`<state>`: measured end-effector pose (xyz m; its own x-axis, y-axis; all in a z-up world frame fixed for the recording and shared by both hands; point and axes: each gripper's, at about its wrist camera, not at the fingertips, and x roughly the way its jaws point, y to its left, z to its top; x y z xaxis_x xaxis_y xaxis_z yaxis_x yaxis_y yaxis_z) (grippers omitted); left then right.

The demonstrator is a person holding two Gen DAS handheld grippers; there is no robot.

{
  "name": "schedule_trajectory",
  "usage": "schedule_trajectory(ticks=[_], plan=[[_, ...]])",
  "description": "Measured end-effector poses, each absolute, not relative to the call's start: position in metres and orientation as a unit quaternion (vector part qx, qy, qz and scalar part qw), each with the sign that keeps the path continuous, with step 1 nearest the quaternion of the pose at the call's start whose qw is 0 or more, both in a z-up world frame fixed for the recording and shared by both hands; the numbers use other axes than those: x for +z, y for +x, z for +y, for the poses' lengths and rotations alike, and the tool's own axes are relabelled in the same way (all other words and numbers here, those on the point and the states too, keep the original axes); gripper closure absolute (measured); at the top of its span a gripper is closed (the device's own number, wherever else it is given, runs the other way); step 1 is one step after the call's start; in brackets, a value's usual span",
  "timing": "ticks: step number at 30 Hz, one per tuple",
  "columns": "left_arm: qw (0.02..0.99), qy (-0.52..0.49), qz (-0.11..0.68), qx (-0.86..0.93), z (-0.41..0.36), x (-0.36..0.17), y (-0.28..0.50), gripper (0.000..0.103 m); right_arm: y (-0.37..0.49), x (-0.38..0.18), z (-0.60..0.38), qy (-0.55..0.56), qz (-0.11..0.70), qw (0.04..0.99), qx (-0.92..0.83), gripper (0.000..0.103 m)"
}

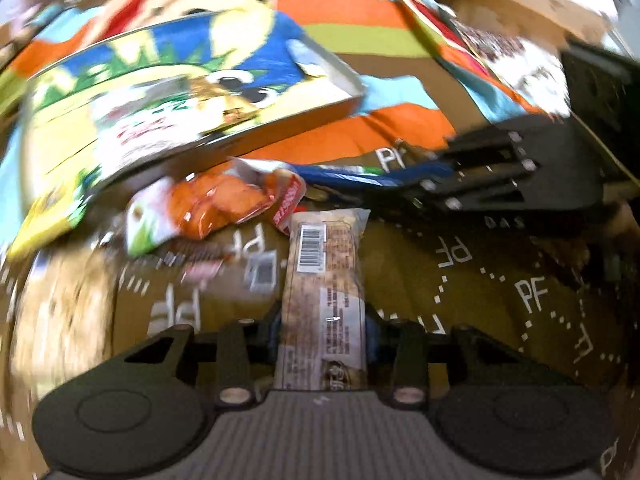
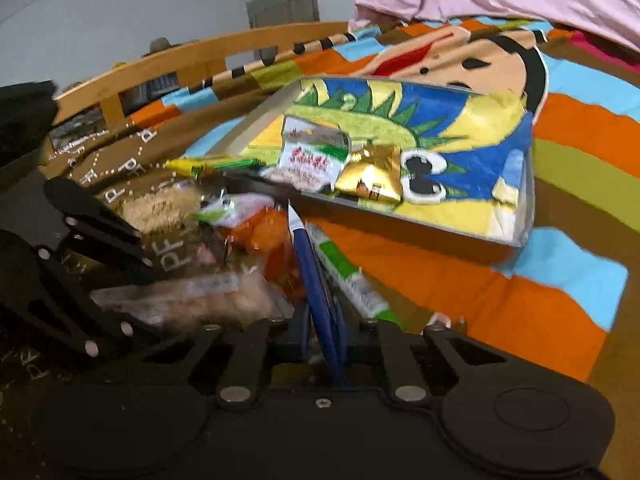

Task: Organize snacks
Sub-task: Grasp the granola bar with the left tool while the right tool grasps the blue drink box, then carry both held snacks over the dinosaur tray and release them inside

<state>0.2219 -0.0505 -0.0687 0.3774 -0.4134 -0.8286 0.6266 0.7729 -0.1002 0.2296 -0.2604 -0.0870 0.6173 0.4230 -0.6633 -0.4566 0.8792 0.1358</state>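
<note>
- Left wrist view: the left claw [image 1: 323, 344] is clamped on a long snack bar [image 1: 325, 280], held above the brown bedspread [image 1: 500, 280]; only its near end is pinched, so it could swing or slip.
- The right claw [image 2: 326, 336] grips a blue packet [image 2: 316, 280] edge-on; that thin hold may slide out.
- Both claws are near each other over the orange snack bag [image 1: 216, 204]; they could collide.
- The cartoon box [image 2: 400, 152] sits tilted; a knock could spill its packets.

The big box [image 2: 400, 152] sat ahead, blocking the way. Snack packs [image 1: 216, 204] were piled close beside it. The striped blanket [image 2: 560, 272] to the right lay bare, with room to pass.
</note>
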Motion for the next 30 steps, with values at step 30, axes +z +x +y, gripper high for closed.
schedule_trajectory(ticks=[30], plan=[[0.899,0.008,0.378,-0.222,-0.013,-0.023,0.181,0.062,0.171,-0.038,-0.231,-0.050,0.275,0.950,0.139,0.094]])
